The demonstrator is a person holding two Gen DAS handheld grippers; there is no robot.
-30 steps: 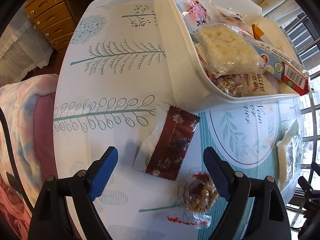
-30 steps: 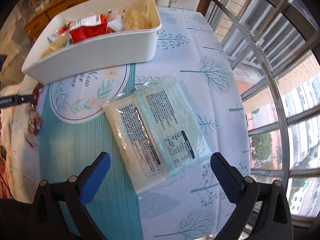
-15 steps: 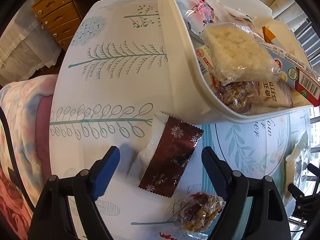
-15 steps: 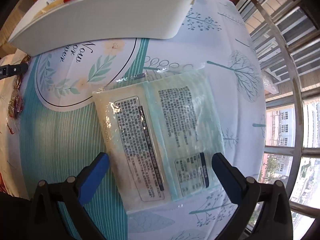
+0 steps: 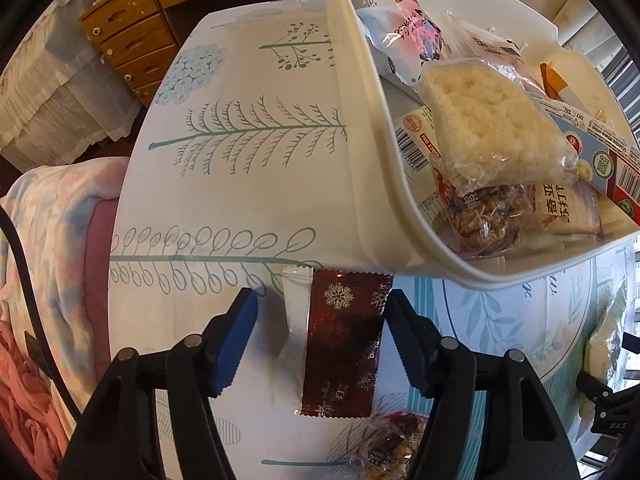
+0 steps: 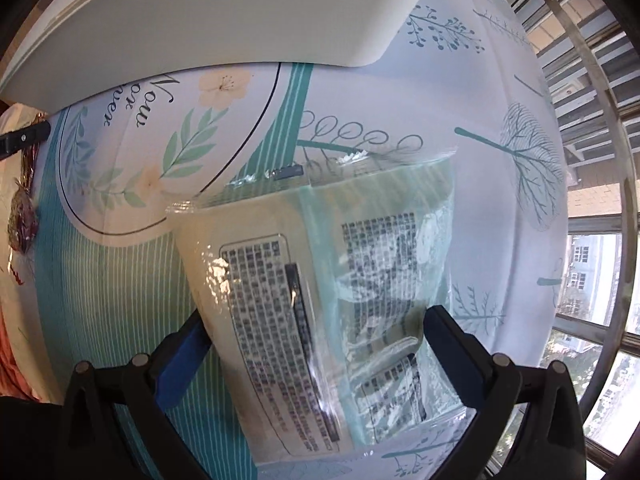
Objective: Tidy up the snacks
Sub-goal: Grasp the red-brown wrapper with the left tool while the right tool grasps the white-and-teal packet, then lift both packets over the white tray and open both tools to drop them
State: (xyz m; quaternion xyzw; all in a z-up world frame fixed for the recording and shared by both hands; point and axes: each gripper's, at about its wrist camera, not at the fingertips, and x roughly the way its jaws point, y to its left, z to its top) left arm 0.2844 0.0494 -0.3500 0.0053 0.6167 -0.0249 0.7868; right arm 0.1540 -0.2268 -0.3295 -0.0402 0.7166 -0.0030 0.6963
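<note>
**Closing in on two packets**

Left gripper [image 5: 320, 332] lower than before, jaws closing around the snowflake wrapper [image 5: 340, 344] beside the white bin [image 5: 372, 200]. Right gripper [image 6: 316, 344] dropped closer, spread wide astride the clear twin-pack [image 6: 320, 320], not yet pressing.

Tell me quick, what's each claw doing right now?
Left claw: closing around the dark red snack packet, not gripping yet.
Right claw: open, straddling the clear twin-pack.

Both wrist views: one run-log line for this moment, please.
left tool: closing around red snowflake packet | right tool: straddling pale twin-pack | white bin: holds snacks
</note>
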